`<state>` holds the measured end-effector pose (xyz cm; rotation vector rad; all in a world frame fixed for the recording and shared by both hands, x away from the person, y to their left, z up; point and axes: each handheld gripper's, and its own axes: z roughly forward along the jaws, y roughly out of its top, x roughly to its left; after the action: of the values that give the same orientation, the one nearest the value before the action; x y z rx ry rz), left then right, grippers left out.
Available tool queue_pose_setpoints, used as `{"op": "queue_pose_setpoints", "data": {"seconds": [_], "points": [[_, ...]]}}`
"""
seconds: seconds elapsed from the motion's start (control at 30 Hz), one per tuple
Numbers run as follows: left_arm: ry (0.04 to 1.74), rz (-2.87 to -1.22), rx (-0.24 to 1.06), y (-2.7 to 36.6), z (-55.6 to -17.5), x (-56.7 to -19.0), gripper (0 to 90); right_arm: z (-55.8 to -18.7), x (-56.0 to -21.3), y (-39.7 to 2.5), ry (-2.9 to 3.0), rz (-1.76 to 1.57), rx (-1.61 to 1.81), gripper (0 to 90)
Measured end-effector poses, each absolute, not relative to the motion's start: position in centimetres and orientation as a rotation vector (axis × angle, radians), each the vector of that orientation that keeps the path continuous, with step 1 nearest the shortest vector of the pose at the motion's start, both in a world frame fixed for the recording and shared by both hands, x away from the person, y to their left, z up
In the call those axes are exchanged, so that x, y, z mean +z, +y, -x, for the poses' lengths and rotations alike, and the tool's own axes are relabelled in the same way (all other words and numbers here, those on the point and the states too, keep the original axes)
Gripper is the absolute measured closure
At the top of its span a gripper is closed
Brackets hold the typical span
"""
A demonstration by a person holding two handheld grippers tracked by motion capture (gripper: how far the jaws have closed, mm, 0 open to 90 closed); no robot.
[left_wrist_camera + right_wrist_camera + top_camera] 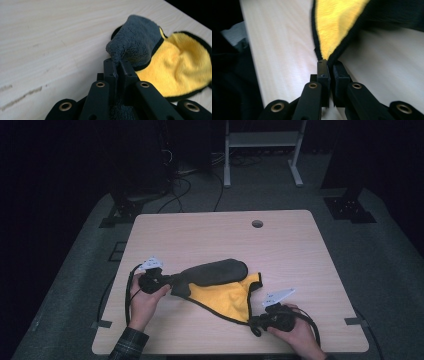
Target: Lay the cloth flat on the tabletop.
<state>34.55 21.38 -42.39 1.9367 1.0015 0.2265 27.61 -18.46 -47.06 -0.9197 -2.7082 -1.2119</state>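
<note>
On the pale table (300, 250), both grippers, left (167, 282) and right (256, 322), pinch corners of the half-folded cloth (220, 292), and a hard pull could probably tug a corner free.

Your cloth (222, 292) is a plush towel, yellow on one face and dark grey on the other, edged with a black hem. It lies on the bench, stretched between your two pairs of jaws. Beyond your left jaws, which pinch a grey corner, the grey side is folded over the yellow. A narrow yellow corner (325, 51) tapers to a point inside your right jaws.
</note>
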Motion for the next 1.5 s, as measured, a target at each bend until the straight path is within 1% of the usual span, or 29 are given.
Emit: {"op": "queue_pose_setpoints", "data": {"seconds": [0.07,0.23,0.33,0.47,0.57,0.63,0.73,0.9,0.97,1.1,1.23,1.3,1.4,1.47,1.5], "points": [[1.004,-1.957,0.218,21.4,-34.3,-42.7,83.7,-28.1,-46.7,-19.2,-2.715,0.953,-1.235,85.5],[1.019,-2.001,0.206,21.2,-33.9,-43.5,77.0,-29.5,-46.1,-21.2,-2.731,1.067,-1.272,85.6],[1.021,-2.013,0.199,21.0,-33.9,-43.8,68.2,-30.5,-45.8,-22.5,-2.736,1.142,-1.273,85.7],[0.961,-2.04,0.223,20.0,-33.5,-43.7,55.2,-31.7,-45.7,-23.8,-2.765,1.199,-1.28,85.6],[0.915,-2.059,0.246,19.3,-32.7,-43.4,51.0,-32.4,-45.8,-24.3,-2.772,1.236,-1.267,85.5],[0.878,-2.07,0.247,18.8,-32.0,-43.3,50.9,-32.8,-46.0,-24.7,-2.777,1.248,-1.262,85.5],[0.822,-2.093,0.239,18.0,-30.7,-43.2,53.7,-32.8,-46.1,-24.8,-2.773,1.259,-1.252,85.4],[0.725,-2.179,0.241,16.3,-28.7,-43.7,55.9,-32.7,-46.1,-24.7,-2.792,1.25,-1.249,85.3],[0.698,-2.217,0.242,15.7,-28.2,-44.1,54.1,-32.7,-46.1,-24.7,-2.793,1.251,-1.246,85.3],[0.677,-2.304,0.327,15.0,-28.0,-45.1,45.8,-32.8,-46.2,-24.6,-2.799,1.245,-1.24,85.3],[0.686,-2.349,0.391,15.1,-28.1,-45.4,43.7,-32.7,-46.2,-24.6,-2.797,1.246,-1.234,85.2],[0.704,-2.363,0.429,15.4,-28.2,-45.4,45.4,-32.8,-46.2,-24.6,-2.802,1.241,-1.237,85.3],[0.746,-2.374,0.432,16.1,-28.5,-45.5,52.1,-32.7,-46.2,-24.7,-2.803,1.24,-1.238,85.2],[0.769,-2.374,0.43,16.5,-28.7,-45.4,58.9,-32.7,-46.1,-24.7,-2.802,1.243,-1.235,85.3],[0.779,-2.369,0.434,16.7,-28.7,-45.4,60.8,-32.7,-46.1,-24.7,-2.801,1.243,-1.237,85.2]]}}
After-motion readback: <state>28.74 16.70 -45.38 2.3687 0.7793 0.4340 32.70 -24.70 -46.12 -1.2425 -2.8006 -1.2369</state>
